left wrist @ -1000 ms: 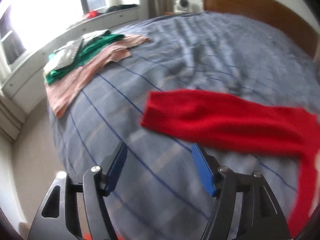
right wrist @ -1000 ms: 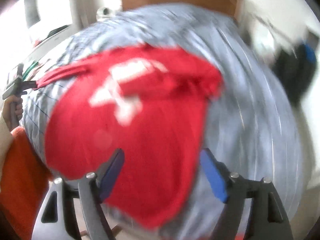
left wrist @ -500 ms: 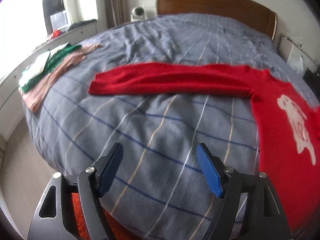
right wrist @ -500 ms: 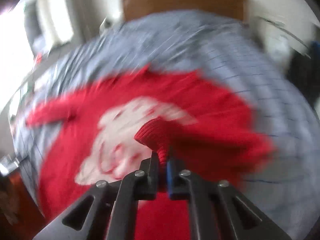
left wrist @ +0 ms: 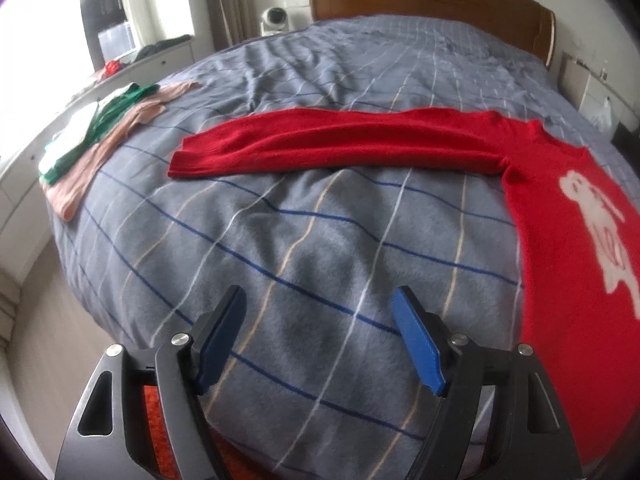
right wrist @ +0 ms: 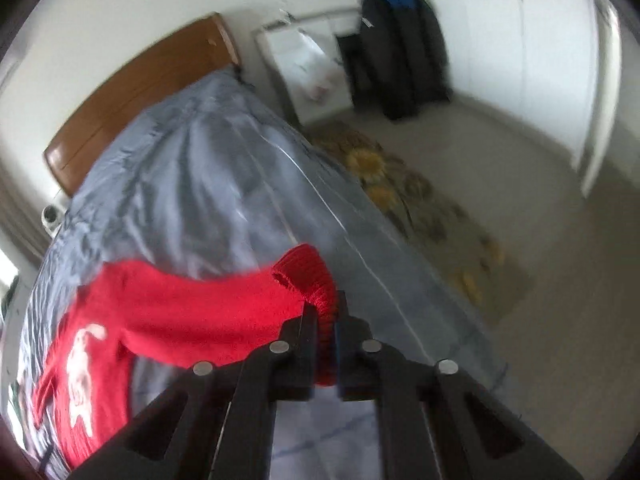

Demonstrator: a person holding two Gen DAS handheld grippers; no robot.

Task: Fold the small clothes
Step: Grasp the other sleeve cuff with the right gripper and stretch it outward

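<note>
Bed (left wrist: pixel 304 240), grey checked cover: red sweater (left wrist: pixel 560 240) lies flat, white animal motif, no legible text. Left gripper (left wrist: pixel 320 332) jaws spread, empty. Right gripper (right wrist: pixel 326 320) jaws pinch the sweater cuff (right wrist: pixel 312 276).

place: home bedroom | signs: bed (left wrist: pixel 320 240), wooden headboard (left wrist: pixel 432 4), floor rug (right wrist: pixel 420 200)

Left gripper (left wrist: pixel 320 312) jaws wide apart, empty; right gripper (right wrist: pixel 326 316) clamped tight
</note>
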